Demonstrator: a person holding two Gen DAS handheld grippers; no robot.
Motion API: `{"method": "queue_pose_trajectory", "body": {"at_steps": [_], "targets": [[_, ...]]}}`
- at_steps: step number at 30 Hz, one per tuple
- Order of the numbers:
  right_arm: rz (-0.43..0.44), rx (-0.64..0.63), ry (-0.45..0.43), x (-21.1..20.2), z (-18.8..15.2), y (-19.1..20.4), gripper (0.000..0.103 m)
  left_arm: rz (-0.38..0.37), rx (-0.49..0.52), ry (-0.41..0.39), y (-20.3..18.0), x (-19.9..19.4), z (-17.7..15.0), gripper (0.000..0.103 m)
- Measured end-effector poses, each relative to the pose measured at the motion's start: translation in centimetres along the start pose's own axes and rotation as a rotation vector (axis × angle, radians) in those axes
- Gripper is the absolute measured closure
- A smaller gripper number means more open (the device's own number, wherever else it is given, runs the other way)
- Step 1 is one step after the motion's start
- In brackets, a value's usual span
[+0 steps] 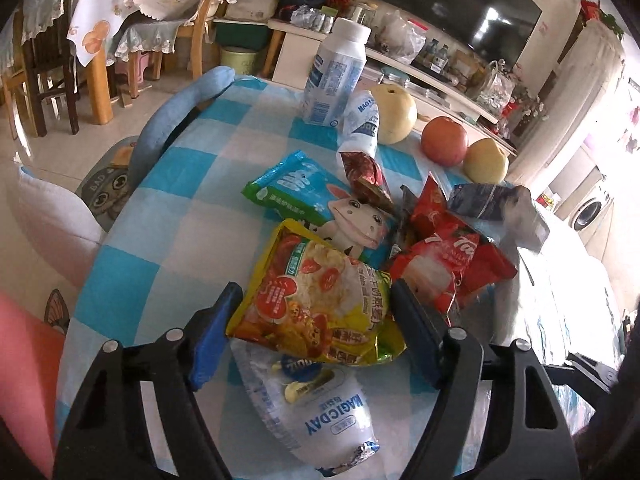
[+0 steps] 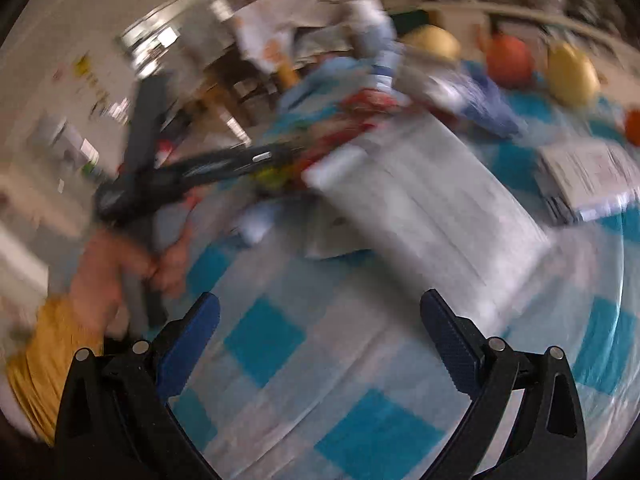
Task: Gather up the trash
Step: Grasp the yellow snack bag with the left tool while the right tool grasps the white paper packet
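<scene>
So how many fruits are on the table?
3, at the far edge in a row: a big yellow pear behind the bottle, a red apple next, then a small yellow pear. Others may be hidden.

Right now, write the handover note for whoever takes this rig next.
Left gripper: jaws straddle the yellow snack wrapper; pads at its edges, firm grip not confirmed.
Right gripper: open, empty, above the checkered tablecloth; its view is blurred.
Trash: piled mid-table, with the red wrapper, green packet and Magic Day pouch among it.
Keep: white bottle and fruit at the far edge.
Done: nothing visibly collected.
Left: every wrapper; no bin in view.
</scene>
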State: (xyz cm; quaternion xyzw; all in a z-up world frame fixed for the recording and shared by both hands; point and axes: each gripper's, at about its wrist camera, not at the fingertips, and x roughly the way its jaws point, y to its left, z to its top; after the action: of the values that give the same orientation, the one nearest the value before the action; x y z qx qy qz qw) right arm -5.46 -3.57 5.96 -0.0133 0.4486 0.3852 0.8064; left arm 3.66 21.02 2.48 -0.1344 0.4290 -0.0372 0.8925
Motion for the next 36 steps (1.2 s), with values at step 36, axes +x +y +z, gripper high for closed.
{"method": "queue_pose_trajectory", "body": {"at_steps": [36], "targets": [[-0.311,-0.219,0.087,4.3,0.1,-2.6,0.025,0.021,-0.012,-0.023,-0.3,-0.7,-0.9,0.054]]}}
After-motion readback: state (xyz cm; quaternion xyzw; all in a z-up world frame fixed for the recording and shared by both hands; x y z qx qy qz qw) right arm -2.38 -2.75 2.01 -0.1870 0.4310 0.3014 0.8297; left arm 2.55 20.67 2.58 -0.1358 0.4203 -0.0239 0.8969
